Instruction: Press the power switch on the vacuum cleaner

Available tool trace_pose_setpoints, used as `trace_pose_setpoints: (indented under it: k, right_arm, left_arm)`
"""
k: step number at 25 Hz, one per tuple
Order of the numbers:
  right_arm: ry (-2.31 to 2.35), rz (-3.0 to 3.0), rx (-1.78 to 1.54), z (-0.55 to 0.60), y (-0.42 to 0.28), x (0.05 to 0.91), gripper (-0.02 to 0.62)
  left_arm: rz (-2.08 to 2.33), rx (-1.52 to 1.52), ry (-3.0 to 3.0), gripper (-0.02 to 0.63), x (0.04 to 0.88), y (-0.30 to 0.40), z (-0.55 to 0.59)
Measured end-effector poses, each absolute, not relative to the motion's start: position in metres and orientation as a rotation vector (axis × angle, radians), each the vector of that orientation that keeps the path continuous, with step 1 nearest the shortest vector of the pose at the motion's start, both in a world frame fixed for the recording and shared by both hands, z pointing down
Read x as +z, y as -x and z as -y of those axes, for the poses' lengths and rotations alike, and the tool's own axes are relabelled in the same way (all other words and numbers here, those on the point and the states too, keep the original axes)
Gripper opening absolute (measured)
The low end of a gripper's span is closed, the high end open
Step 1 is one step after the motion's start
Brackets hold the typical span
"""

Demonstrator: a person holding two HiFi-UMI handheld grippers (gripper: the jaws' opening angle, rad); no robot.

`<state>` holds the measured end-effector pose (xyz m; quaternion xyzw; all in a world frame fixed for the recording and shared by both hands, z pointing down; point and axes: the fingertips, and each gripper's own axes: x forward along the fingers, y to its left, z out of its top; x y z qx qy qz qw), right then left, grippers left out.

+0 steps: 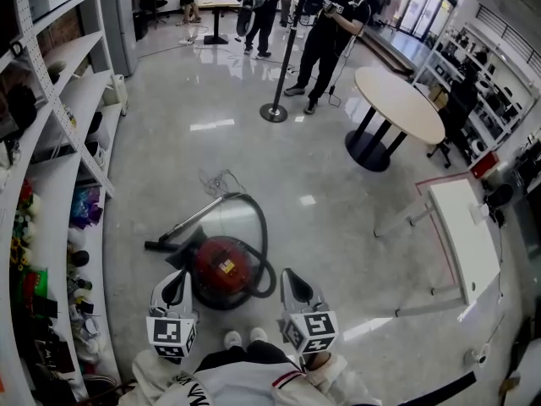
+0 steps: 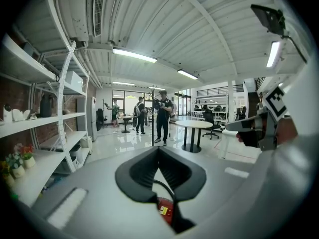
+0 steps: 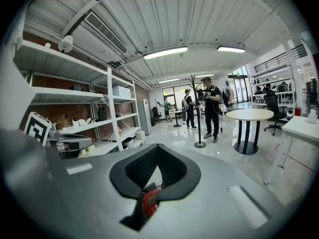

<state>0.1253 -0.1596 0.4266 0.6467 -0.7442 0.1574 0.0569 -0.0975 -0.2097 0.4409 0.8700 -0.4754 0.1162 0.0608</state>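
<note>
Location of vacuum cleaner: the red canister vacuum cleaner (image 1: 221,265) sits on the polished floor (image 1: 254,142), just ahead of the operator's feet and between the two grippers.

Left gripper: the left gripper (image 1: 176,279) is raised above the canister's left side. Its jaws are together at the tips and grip nothing. Red shell shows through the gap behind them (image 2: 164,208).

Right gripper: the right gripper (image 1: 290,279) is raised above the canister's right side. Its jaws are likewise together at the tips and empty.

Orientation: the canister body is nearly round from above, so it has no clear long axis. The black hose (image 1: 264,244) loops round its right side. The wand (image 1: 199,216) lies flat on the floor and runs away to the left, ending in the floor nozzle (image 1: 159,245). A thin cord (image 1: 218,178) trails further out.

Power switch: cannot be made out. A yellow label (image 1: 226,266) marks the top face.

Handling (judgement): the shell is rigid plastic and moderately heavy. It probably rides on wheels, so a sideways push may roll it.

Contact point (judgement): no grasp is needed. Press straight down on the top face with closed jaw tips.
</note>
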Motion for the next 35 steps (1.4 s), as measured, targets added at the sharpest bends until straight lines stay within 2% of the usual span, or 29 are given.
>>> trace_pose_setpoints:
  k: [15,35]
  right_arm:
    - [-1.855,2.271,0.571,0.184,-0.129,0.463,0.0]
    - [-1.751,2.244,0.709,0.219,-0.123,0.553,0.0]
  left_arm:
    - [1.477,0.461,-2.535,0.0,0.475,0.096,0.212]
    - [1.443,0.545,-2.419,0.0,0.568,0.081,0.228]
